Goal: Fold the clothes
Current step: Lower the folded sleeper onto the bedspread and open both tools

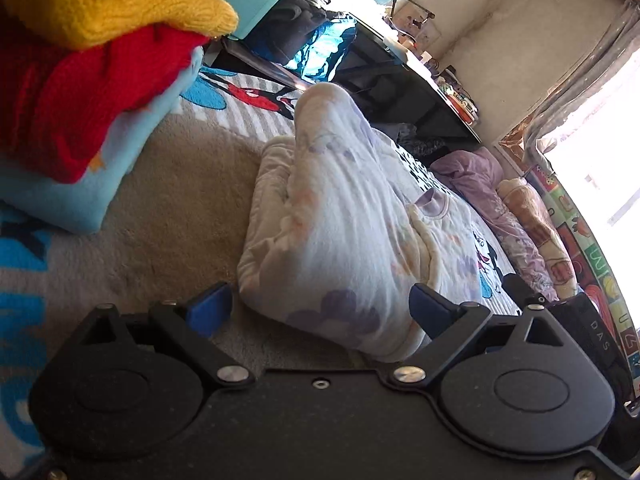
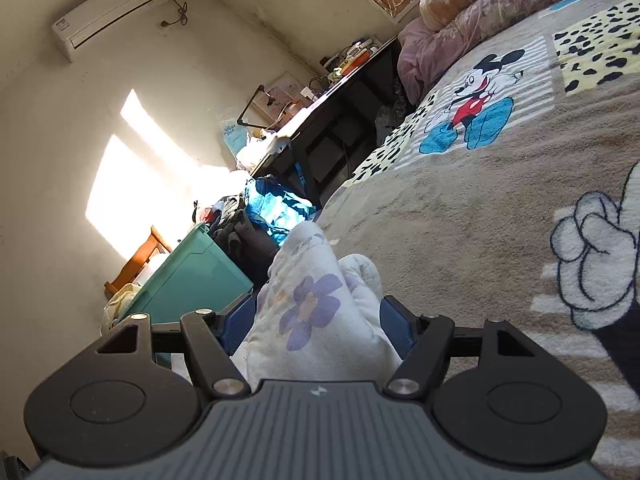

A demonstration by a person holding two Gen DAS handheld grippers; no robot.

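Both tools [image 1: 320,308] [image 2: 316,320] straddle floral garment [image 1: 344,224] [image 2: 312,304] (jaws apart).

- A cartoon-mouse blanket [image 2: 460,208] covers the bed.
- A black desk [image 2: 340,120] stands beside the bed, cluttered on top.
- A teal bin [image 2: 192,280] sits at the bed's foot, near a dark heap of cloth [image 2: 240,232].
- An air conditioner [image 2: 112,12] hangs high on the wall [image 2: 80,120], sunlight patches below it.
- A purple quilt [image 1: 484,184] lies bunched at the head of the bed.
- A curtain [image 1: 580,92] hangs by the bright window.
- A wooden chair [image 2: 140,256] stands by the wall.
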